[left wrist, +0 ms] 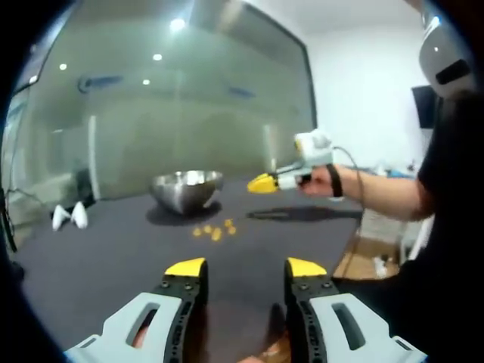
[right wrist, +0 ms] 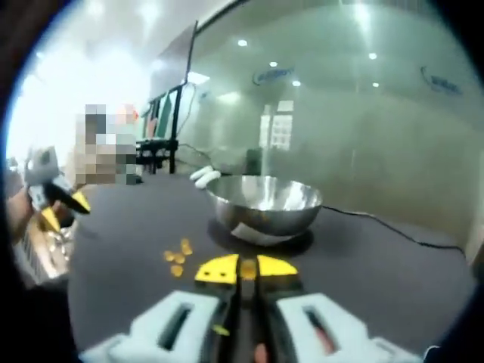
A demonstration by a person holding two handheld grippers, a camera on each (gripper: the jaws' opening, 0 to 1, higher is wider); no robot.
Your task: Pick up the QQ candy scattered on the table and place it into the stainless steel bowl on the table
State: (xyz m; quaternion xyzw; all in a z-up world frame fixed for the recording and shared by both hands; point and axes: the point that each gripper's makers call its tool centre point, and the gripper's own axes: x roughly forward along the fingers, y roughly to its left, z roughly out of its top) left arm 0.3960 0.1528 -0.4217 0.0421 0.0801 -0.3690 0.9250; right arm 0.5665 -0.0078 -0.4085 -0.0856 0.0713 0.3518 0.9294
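Two claws are working over one dark worktop (left wrist: 113,257), which is carrying everything else. Behind the bowl a frosted glass wall (left wrist: 174,98) is closing off the room, with ceiling lights glinting in it.

Largest on the worktop, the stainless steel bowl (left wrist: 187,189) is sitting upright on a dark round mat; in the right gripper view the bowl (right wrist: 265,203) is lying straight ahead, just beyond the claw tips. Whether anything is lying inside the bowl cannot be told.

Beyond the bowl, near the far edge, two small white objects (left wrist: 68,217) are lying side by side.

The left claw (left wrist: 247,267) is hanging spread wide, its yellow tips well apart and holding nothing, well in front of the bowl. The right claw (right wrist: 246,268) is pressed together on a small orange candy (right wrist: 247,268), pinching it between the yellow tips just in front of the bowl. In the left gripper view that same right claw (left wrist: 262,184) is hovering just beside the bowl's rim, held by a person's hand (left wrist: 321,181).

Smallest of all, several loose orange candies (left wrist: 214,230) are lying scattered on the worktop just in front of the bowl; in the right gripper view these candies (right wrist: 178,257) are sitting to the left of the pinching tips.
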